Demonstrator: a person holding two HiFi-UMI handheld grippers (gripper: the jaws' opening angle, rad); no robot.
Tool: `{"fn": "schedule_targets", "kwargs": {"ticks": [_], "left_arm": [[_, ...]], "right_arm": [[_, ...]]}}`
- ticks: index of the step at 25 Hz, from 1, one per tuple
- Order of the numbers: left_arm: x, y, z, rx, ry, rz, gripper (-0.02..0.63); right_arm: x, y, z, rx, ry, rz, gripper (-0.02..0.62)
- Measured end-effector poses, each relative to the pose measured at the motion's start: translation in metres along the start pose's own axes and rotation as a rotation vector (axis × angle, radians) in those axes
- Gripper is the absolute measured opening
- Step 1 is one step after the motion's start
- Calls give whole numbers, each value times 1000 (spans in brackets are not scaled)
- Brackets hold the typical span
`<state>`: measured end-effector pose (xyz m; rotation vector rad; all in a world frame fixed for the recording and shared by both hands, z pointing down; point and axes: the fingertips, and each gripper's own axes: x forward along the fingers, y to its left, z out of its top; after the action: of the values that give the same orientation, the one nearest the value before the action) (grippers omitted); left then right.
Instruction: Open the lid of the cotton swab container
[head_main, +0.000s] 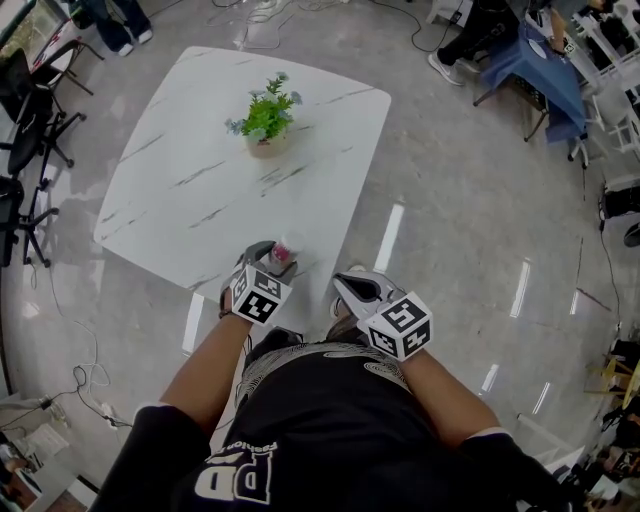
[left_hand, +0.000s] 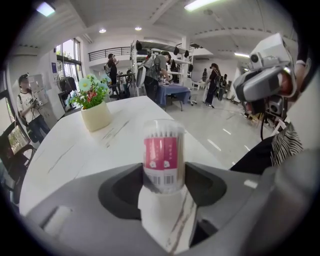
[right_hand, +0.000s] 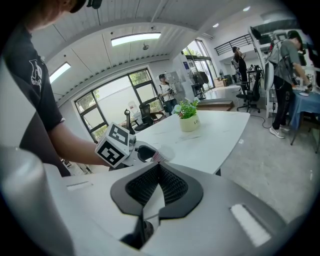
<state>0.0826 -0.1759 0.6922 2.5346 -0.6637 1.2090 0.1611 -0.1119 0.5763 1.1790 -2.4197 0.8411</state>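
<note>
Left tongs (left_hand: 163, 175) clenched low on the cotton swab container (left_hand: 162, 150) at the near edge of the tabletop (head_main: 200, 190), right tongs (right_hand: 159, 167) clenched empty beside; probably light, slick, thin-walled, so grip gently and take the lid (left_hand: 163, 126) by its rim.

One white marble table (head_main: 200, 190); one potted plant (head_main: 266, 120); one cotton swab container (head_main: 288, 246); two grippers, the left gripper (head_main: 268, 260) and the right gripper (head_main: 341, 284); two marker cubes (head_main: 258, 296), one per gripper.

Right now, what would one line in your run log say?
left gripper: shut on swab container | right gripper: shut, empty | lid: on | swab container: upright near table edge
</note>
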Motion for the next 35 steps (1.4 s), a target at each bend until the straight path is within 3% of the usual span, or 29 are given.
{"fn": "schedule_targets", "kwargs": {"ticks": [12, 22, 28, 35], "left_arm": [[-55, 31, 27, -57, -207, 108, 307], [-131, 49, 51, -93, -419, 125, 308], [-182, 58, 67, -73, -560, 161, 308], [-229, 58, 76, -101, -710, 147, 308]], "right_arm": [[-5, 11, 24, -53, -50, -45, 0], [-9, 34, 55, -97, -110, -59, 0], [-9, 50, 85, -147, -153, -48, 0], [-9, 64, 108, -186, -187, -29, 0]]}}
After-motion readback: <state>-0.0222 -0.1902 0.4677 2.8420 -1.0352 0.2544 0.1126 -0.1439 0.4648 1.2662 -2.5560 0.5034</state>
